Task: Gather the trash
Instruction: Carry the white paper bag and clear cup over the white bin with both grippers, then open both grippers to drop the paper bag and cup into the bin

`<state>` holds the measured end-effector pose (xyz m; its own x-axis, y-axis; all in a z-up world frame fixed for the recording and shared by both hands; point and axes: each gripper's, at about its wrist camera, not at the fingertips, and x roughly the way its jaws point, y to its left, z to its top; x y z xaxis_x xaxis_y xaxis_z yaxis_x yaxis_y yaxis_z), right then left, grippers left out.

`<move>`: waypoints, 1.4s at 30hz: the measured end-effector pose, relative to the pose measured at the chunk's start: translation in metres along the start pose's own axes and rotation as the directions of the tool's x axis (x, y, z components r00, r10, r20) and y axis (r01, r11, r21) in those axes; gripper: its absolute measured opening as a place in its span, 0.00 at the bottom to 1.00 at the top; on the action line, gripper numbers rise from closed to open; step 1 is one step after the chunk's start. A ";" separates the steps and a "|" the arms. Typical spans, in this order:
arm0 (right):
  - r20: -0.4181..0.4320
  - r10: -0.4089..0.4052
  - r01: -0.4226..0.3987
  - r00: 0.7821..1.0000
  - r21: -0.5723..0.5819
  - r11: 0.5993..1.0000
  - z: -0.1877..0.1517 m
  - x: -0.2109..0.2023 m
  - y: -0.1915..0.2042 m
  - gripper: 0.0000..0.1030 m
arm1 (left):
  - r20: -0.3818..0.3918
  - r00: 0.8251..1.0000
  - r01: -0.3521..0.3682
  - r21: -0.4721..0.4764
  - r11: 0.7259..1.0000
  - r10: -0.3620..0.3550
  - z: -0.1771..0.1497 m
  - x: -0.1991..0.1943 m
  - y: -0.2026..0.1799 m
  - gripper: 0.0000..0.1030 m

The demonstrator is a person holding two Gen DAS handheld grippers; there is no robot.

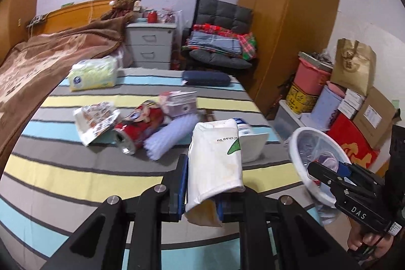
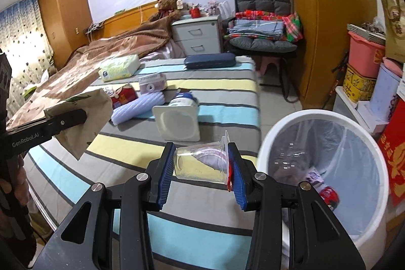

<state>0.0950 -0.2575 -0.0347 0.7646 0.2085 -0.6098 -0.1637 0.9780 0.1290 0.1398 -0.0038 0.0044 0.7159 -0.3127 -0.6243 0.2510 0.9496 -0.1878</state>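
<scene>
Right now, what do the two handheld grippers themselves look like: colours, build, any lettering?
Both are black, angular two-finger tools with silver pivot bolts and ribbed blue pads. The left gripper carries white "GenRobot.AI" lettering along its side, seen from the right wrist view. The right gripper shows white "DAS" lettering and a small label near its handle in the left wrist view. A hand grips that handle; no sleeve is clearly visible.

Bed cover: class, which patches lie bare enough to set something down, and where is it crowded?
Bare: the near stripes of the bed cover in front of the red can, and the strip between tissue pack and navy case. Crowded: the middle, around can, snack bag and white tub.
</scene>
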 end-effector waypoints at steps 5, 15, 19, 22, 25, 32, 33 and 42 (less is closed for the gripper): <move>0.021 -0.033 0.032 0.999 0.018 0.999 0.000 -0.010 -0.015 0.41 | 0.000 0.999 0.034 0.039 0.999 -0.034 0.005 0.004 -0.028 0.18; 0.057 -0.108 0.105 0.992 0.059 0.993 -0.001 -0.030 -0.049 0.41 | -0.008 0.993 0.121 0.130 0.984 -0.121 0.009 0.013 -0.096 0.18; 0.057 -0.139 0.134 0.989 0.079 0.988 -0.002 -0.034 -0.064 0.41 | -0.022 0.988 0.157 0.165 0.974 -0.155 0.010 0.021 -0.122 0.18; 0.051 -0.161 0.156 0.986 0.085 0.984 -0.004 -0.036 -0.074 0.41 | -0.039 0.983 0.184 0.193 0.964 -0.179 0.009 0.029 -0.143 0.18; 0.040 -0.183 0.179 0.982 0.092 0.980 -0.008 -0.037 -0.084 0.41 | -0.062 0.978 0.209 0.205 0.956 -0.201 0.008 0.040 -0.157 0.18; -0.017 -0.220 0.220 0.975 0.130 0.967 -0.016 -0.032 -0.113 0.41 | -0.124 0.964 0.258 0.235 0.937 -0.234 0.004 0.068 -0.196 0.18; -0.022 -0.227 0.228 0.974 0.134 0.964 -0.016 -0.032 -0.116 0.41 | -0.133 0.962 0.265 0.236 0.935 -0.239 0.004 0.071 -0.199 0.18; -0.087 -0.244 0.255 0.966 0.153 0.955 -0.024 -0.021 -0.138 0.41 | -0.185 0.955 0.275 0.264 0.924 -0.231 -0.002 0.101 -0.228 0.19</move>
<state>0.0868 -0.3967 -0.0590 0.7240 -0.0374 -0.6887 0.1341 0.9871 0.0874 0.1531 -0.2521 -0.0169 0.5054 -0.5140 -0.6930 0.6010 0.7861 -0.1447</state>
